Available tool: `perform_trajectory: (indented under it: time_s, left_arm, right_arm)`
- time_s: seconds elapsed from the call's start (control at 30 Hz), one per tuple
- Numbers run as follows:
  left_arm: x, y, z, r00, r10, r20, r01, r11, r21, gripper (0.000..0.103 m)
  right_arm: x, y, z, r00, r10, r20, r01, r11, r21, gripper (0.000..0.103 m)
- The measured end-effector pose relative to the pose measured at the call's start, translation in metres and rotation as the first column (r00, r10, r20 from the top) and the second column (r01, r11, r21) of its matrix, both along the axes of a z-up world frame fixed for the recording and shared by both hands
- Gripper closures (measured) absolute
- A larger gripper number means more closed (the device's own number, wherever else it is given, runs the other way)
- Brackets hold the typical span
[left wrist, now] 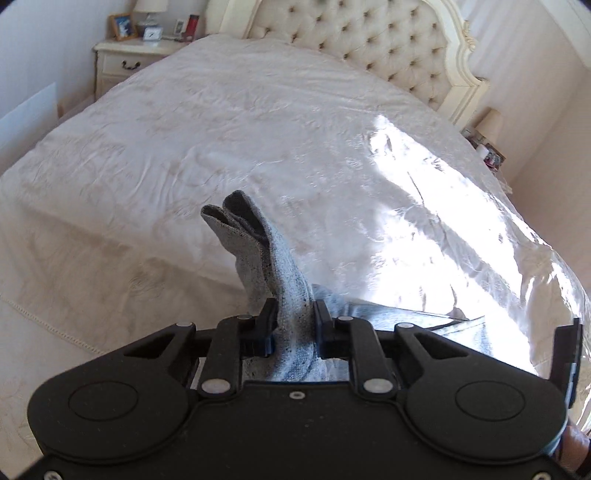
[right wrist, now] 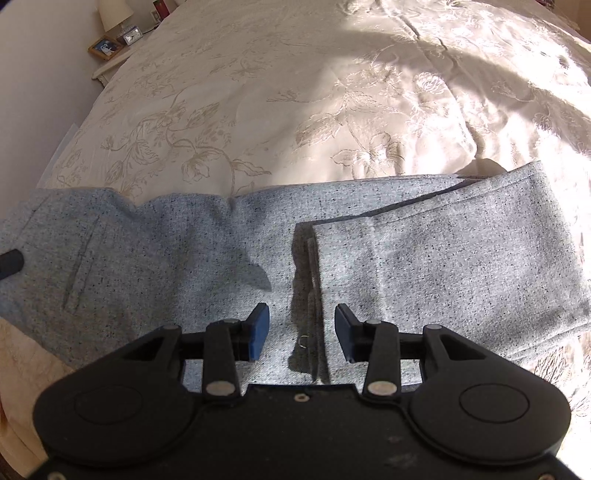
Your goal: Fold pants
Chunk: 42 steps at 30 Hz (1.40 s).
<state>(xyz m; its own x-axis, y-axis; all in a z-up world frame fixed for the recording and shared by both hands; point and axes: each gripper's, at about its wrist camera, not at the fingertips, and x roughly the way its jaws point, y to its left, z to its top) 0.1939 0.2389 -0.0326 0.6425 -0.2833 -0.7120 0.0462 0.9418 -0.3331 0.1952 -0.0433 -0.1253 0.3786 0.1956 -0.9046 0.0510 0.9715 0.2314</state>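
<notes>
My left claw (left wrist: pixel 294 325) is clamped on a bunched end of the grey pants (right wrist: pixel 221 251), lifted off the bed (right wrist: pixel 295 92); the rest lies part-folded there. My right claw (right wrist: pixel 301 332) hangs apart over the hems. Soft, floppy cloth, I judge: grip edges and corners.

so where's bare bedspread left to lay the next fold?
Free: the bedspread beyond the pants, up to the headboard. Crowded: the near edge, where the pants span the width under the right gripper; the left gripper pinches one end.
</notes>
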Motion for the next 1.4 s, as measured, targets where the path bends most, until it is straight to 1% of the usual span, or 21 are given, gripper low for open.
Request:
perform_trajectory:
  time_s: [0.1, 0.23, 0.27, 0.3, 0.33, 0.37, 0.43, 0.5, 0.57, 0.63, 0.67, 0.7, 0.77, 0.87, 0.93, 1.03, 1.13, 1.2, 1.23, 1.33, 1.4]
  left_arm:
    - [0.003, -0.05, 0.017, 0.997, -0.063, 0.036, 0.062, 0.998, 0.026, 0.078]
    - [0.011, -0.122, 0.02, 0.99, -0.134, 0.035, 0.133, 0.991, 0.023, 0.078]
    - [0.013, -0.142, 0.017, 0.988, -0.152, 0.031, 0.151, 0.988, 0.03, 0.078]
    - [0.015, -0.16, 0.013, 0.985, -0.173, 0.024, 0.172, 0.985, 0.027, 0.081]
    - [0.019, -0.183, 0.005, 0.979, -0.203, 0.008, 0.203, 0.979, 0.014, 0.086]
    - [0.02, -0.202, -0.003, 0.974, -0.225, -0.012, 0.225, 0.974, -0.002, 0.096]
    - [0.028, -0.24, -0.022, 0.962, -0.263, -0.072, 0.262, 0.965, -0.031, 0.101]
    - [0.03, -0.271, -0.036, 0.954, -0.283, -0.102, 0.285, 0.959, 0.004, 0.101]
    - [0.027, -0.291, -0.039, 0.951, -0.289, -0.113, 0.296, 0.953, 0.06, 0.1]
    - [0.022, -0.294, -0.036, 0.953, -0.276, -0.122, 0.288, 0.953, 0.093, 0.099]
    - [0.019, -0.291, -0.033, 0.956, -0.267, -0.123, 0.28, 0.955, 0.102, 0.096]
    - [0.017, -0.285, -0.032, 0.961, -0.248, -0.124, 0.263, 0.957, 0.12, 0.088]
    - [0.016, -0.271, -0.033, 0.972, -0.192, -0.136, 0.216, 0.958, 0.19, 0.086]
    - [0.022, -0.248, -0.045, 0.985, -0.078, -0.155, 0.124, 0.942, 0.312, 0.086]
    - [0.029, -0.23, -0.058, 0.981, 0.004, -0.192, 0.068, 0.927, 0.369, 0.087]
    - [0.036, -0.206, -0.081, 0.966, 0.077, -0.246, 0.023, 0.924, 0.381, 0.087]
    - [0.044, -0.201, -0.116, 0.938, 0.063, -0.341, 0.079, 0.918, 0.388, 0.087]
    - [0.046, -0.203, -0.135, 0.921, 0.043, -0.388, 0.127, 0.907, 0.402, 0.088]
    - [0.046, -0.206, -0.141, 0.919, 0.028, -0.394, 0.149, 0.899, 0.412, 0.088]
    - [0.042, -0.216, -0.148, 0.921, -0.023, -0.388, 0.209, 0.87, 0.446, 0.096]
    - [0.039, -0.219, -0.147, 0.923, -0.038, -0.384, 0.224, 0.863, 0.453, 0.097]
  right_arm:
    - [0.002, -0.023, -0.006, 1.0, 0.002, 0.001, -0.003, 1.0, 0.022, 0.061]
    - [0.002, -0.061, -0.013, 1.0, -0.004, 0.0, 0.004, 0.998, 0.055, 0.061]
    - [0.001, -0.071, -0.014, 1.0, -0.008, -0.001, 0.008, 0.998, 0.062, 0.061]
    - [0.001, -0.084, -0.016, 1.0, -0.013, -0.002, 0.013, 0.997, 0.07, 0.061]
    - [0.0, -0.096, -0.017, 1.0, -0.019, -0.002, 0.019, 0.997, 0.076, 0.061]
    - [-0.001, -0.108, -0.019, 1.0, -0.028, -0.003, 0.028, 0.996, 0.08, 0.061]
    - [-0.002, -0.129, -0.022, 0.999, -0.043, -0.008, 0.044, 0.995, 0.087, 0.061]
    - [-0.005, -0.15, -0.027, 0.998, -0.063, -0.02, 0.065, 0.994, 0.092, 0.061]
    - [-0.006, -0.17, -0.033, 0.996, -0.082, -0.036, 0.085, 0.992, 0.091, 0.061]
    - [-0.007, -0.187, -0.036, 0.995, -0.093, -0.046, 0.097, 0.991, 0.097, 0.061]
    - [-0.008, -0.195, -0.037, 0.994, -0.095, -0.047, 0.099, 0.989, 0.107, 0.061]
    - [-0.008, -0.2, -0.037, 0.994, -0.095, -0.046, 0.099, 0.989, 0.113, 0.061]
    - [-0.009, -0.208, -0.036, 0.995, -0.088, -0.04, 0.092, 0.989, 0.118, 0.061]
    - [-0.011, -0.216, -0.029, 0.996, -0.09, 0.003, 0.088, 0.982, 0.164, 0.061]
    - [-0.01, -0.219, -0.025, 0.996, -0.088, 0.029, 0.08, 0.974, 0.212, 0.061]
    - [-0.003, -0.213, -0.02, 0.997, -0.07, 0.041, 0.057, 0.963, 0.264, 0.061]
    - [0.007, -0.199, -0.023, 0.998, -0.046, 0.037, 0.034, 0.957, 0.289, 0.06]
    - [0.014, -0.19, -0.028, 0.999, -0.027, 0.016, 0.021, 0.958, 0.285, 0.06]
    - [0.017, -0.186, -0.031, 1.0, -0.019, 0.006, 0.017, 0.961, 0.278, 0.06]
    - [0.027, -0.175, -0.041, 0.999, 0.001, -0.033, 0.007, 0.967, 0.254, 0.06]
    - [0.031, -0.17, -0.048, 0.998, 0.003, -0.056, 0.011, 0.967, 0.256, 0.06]
